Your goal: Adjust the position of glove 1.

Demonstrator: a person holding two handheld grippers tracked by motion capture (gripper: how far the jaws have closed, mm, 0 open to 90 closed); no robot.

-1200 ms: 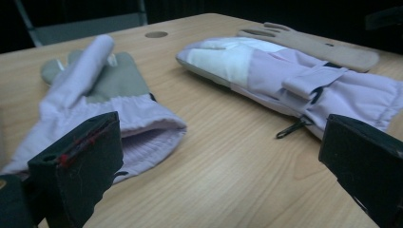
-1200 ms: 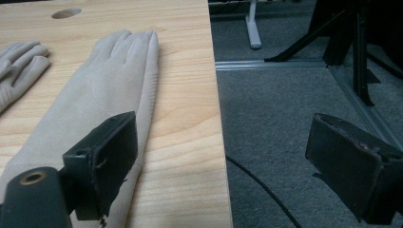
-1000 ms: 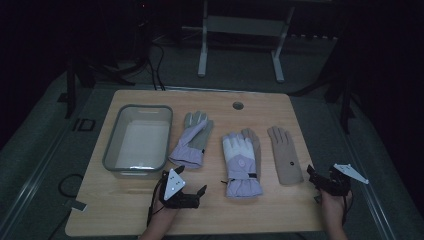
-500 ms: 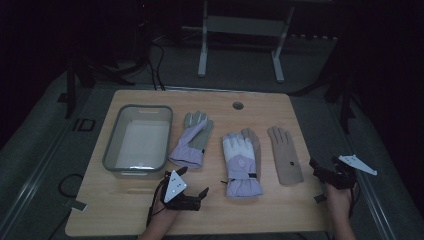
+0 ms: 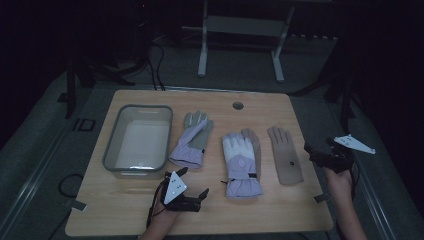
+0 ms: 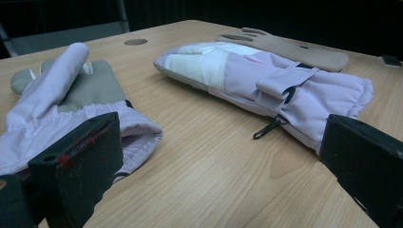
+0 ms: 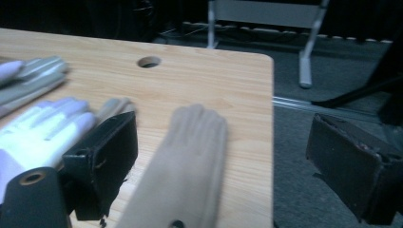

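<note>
Three gloves on the wooden table (image 5: 125,215): a lilac one with a grey palm (image 5: 191,140) next to the one grey plastic tub (image 5: 138,141), a lilac-and-white ski glove (image 5: 241,164) in the middle, and a thin beige glove (image 5: 285,154) on the right. Two grippers too. The left gripper (image 5: 192,188) sits low near the front edge, jaws spread wide, nothing between them. The right gripper (image 5: 316,155) hangs just off the table's right edge beside the beige glove, also spread and empty.

Three gloves (image 5: 241,162), one tub (image 5: 138,140), two hand-held grippers (image 5: 192,187)
</note>
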